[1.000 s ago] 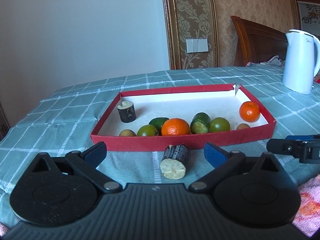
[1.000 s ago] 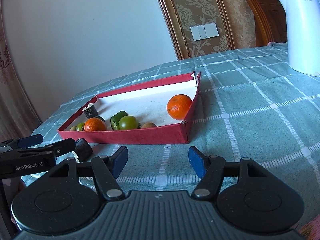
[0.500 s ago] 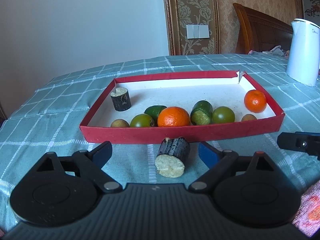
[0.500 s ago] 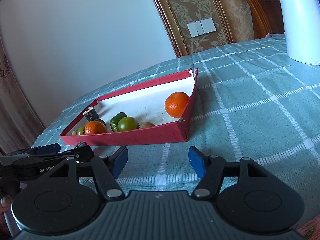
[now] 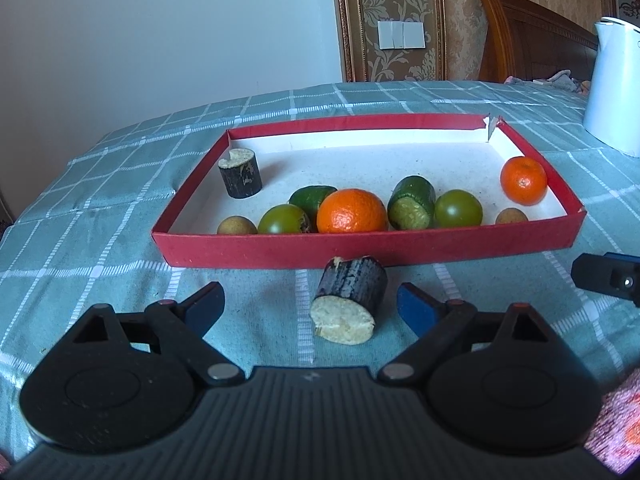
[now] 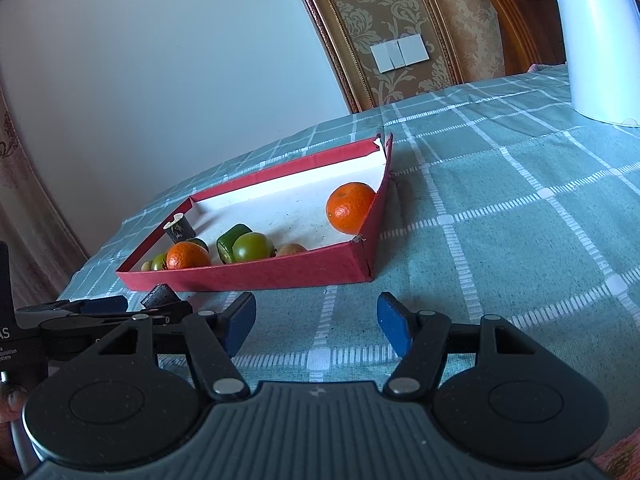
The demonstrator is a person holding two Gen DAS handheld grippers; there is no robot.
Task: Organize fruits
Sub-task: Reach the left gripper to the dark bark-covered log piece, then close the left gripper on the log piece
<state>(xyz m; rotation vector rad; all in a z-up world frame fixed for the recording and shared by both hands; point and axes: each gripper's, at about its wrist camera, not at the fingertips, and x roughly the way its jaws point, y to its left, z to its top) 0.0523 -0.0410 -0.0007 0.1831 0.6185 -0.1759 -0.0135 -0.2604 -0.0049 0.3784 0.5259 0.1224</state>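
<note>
Lying on its side on the blue-green checked tablecloth [image 5: 100, 216], a short dark piece of sugarcane [image 5: 349, 300] sits just in front of the red tray [image 5: 360, 249], with its pale cut end facing the camera. The left gripper [image 5: 310, 308] has its jaws wide apart, one on each side of the piece, and the blue pads [image 5: 414, 309] do not touch it. Those jaws have just been closing a little, with the piece between them. Inside the tray, near the front wall, sit a big orange [image 5: 352, 211], two round green fruits [image 5: 285, 220] beside it, a cut green piece [image 5: 412, 203] and two small brown fruits [image 5: 237, 225]. A smaller orange [image 5: 523, 181] rests by the tray's right wall, and another dark cane stump [image 5: 240, 173] stands upright near the back left corner. The right gripper [image 6: 316, 325] is partly open over bare cloth, to the right of the tray, and holds nothing. A white kettle [image 6: 596, 40] stands far back on the table, well apart from the tray. At the left edge of the right wrist view, a bit of a finger [image 6: 12, 400] shows by the left tool.
</note>
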